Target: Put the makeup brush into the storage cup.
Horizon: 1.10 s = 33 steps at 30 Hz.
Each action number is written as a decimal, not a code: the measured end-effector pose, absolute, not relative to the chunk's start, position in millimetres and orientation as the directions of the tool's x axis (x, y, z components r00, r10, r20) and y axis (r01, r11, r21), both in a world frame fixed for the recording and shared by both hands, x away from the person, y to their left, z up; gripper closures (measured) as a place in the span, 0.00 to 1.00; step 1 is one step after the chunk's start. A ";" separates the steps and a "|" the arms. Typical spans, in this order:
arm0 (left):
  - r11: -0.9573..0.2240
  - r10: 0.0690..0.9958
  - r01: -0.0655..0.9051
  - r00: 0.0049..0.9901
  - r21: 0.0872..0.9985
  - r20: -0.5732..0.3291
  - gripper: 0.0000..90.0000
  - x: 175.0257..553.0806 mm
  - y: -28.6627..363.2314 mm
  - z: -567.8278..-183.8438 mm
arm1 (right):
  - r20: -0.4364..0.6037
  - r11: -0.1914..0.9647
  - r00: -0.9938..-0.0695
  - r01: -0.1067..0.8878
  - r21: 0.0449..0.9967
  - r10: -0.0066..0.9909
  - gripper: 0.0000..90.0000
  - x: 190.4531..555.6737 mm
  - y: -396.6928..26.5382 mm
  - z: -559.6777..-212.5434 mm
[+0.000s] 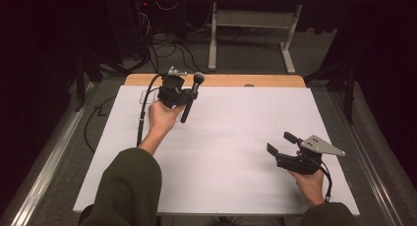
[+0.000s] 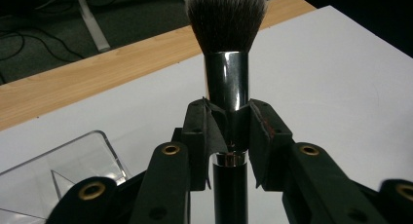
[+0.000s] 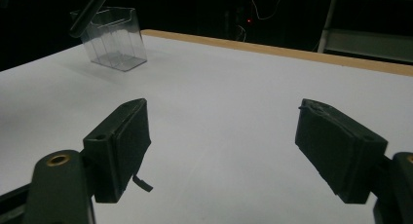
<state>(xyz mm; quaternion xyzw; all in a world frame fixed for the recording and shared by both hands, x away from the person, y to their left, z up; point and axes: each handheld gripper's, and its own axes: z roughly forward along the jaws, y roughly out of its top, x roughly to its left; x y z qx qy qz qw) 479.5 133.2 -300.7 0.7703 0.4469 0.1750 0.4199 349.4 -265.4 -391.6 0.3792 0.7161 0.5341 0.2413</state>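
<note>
- The desk (image 1: 221, 152) is covered by a single white sheet, with a strip of wood left bare along its far edge; one desk is counted.
- One clear plastic organiser box (image 3: 114, 36) is seen at the far left part of the desk. In the left gripper view its open top (image 2: 58, 170) lies low and to the left of the jaws, close beneath them, so the coming move is judged to turn on this: the brush must be carried down and to that side for its handle to enter the box.
- Two grippers are counted. The left gripper (image 1: 183, 94) is held above the far left of the desk, and its jaws are closed tight on the brush. The right gripper (image 1: 279, 146) is held low over the near right of the desk, well apart from the box; its jaws stand wide with nothing between them.
- One makeup brush (image 2: 227, 53) is counted. It is clamped across its silver ferrule, with the dark bristle head rising beyond the jaws and the black handle running back below them. In the high view its long axis is seen steeply tilted, head up and away, handle down toward the person.
- The left hand (image 1: 162, 117) is by far the nearer to the box; the placing is judged to fall to it.
</note>
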 end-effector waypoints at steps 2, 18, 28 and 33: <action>-0.242 0.837 0.537 0.537 0.808 -0.106 0.79 479.9 134.4 -299.8 | 0.059 0.143 -0.597 0.284 0.948 0.800 0.25 349.3 -265.4 -391.6; -0.203 0.859 0.496 0.505 0.844 -0.089 0.79 486.0 147.5 -294.2 | 0.066 0.138 -0.596 0.291 0.947 0.801 0.24 349.3 -265.4 -391.8; -0.193 0.875 0.492 0.477 0.849 -0.078 0.79 491.3 152.4 -294.6 | 0.065 0.137 -0.597 0.287 0.948 0.800 0.24 349.3 -265.8 -391.6; -0.189 0.881 0.486 0.468 0.853 -0.071 0.79 493.0 153.2 -295.3 | 0.063 0.138 -0.597 0.286 0.948 0.800 0.24 349.0 -266.3 -391.4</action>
